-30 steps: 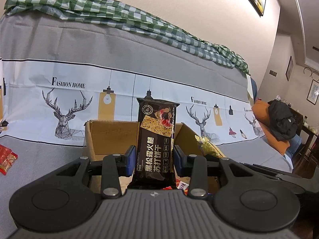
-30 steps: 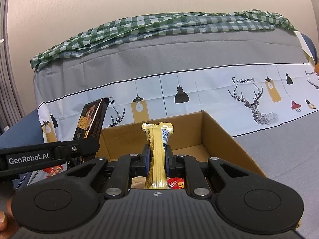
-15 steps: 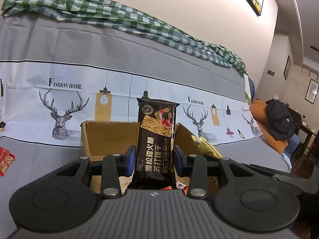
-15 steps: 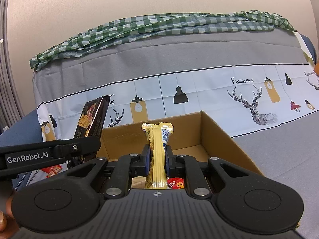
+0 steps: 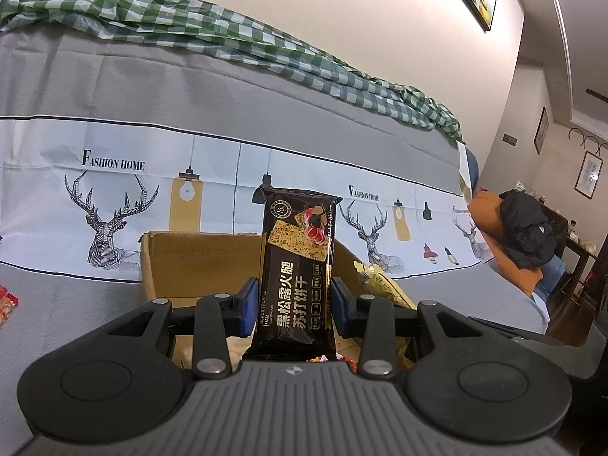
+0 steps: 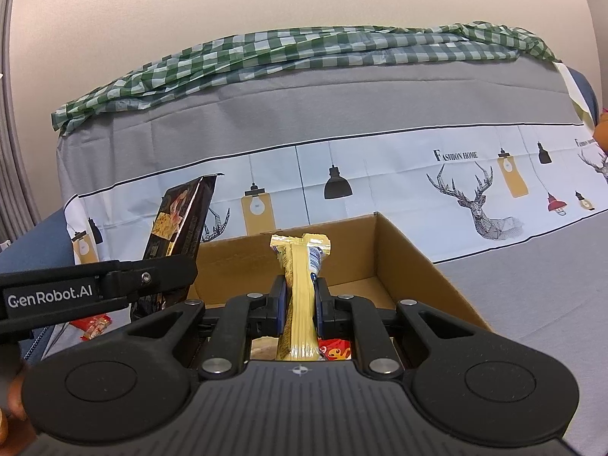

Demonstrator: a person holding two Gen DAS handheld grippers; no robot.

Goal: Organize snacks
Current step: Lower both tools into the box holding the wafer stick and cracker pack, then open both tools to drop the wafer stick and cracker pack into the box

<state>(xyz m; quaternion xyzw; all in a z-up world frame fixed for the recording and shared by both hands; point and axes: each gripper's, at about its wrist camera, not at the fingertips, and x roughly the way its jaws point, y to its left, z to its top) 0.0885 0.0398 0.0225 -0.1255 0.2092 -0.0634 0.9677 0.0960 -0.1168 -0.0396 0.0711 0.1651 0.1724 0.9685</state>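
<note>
My left gripper is shut on a black cracker packet with gold lettering, held upright above an open cardboard box. In the right wrist view my right gripper is shut on a thin yellow snack packet, also upright over the cardboard box. The black cracker packet and the left gripper's arm show at the left of that view. The yellow snack packet peeks in at the right of the left wrist view. Red wrappers lie inside the box.
The box rests on a grey cloth with a deer-and-lamp print band. A green checked cloth is draped along the top behind. More red snack packets lie on the cloth to the left. A black jacket sits on orange furniture far right.
In the left wrist view the background has slid slightly left and down; both packets stay gripped and the right wrist view is nearly unchanged.
</note>
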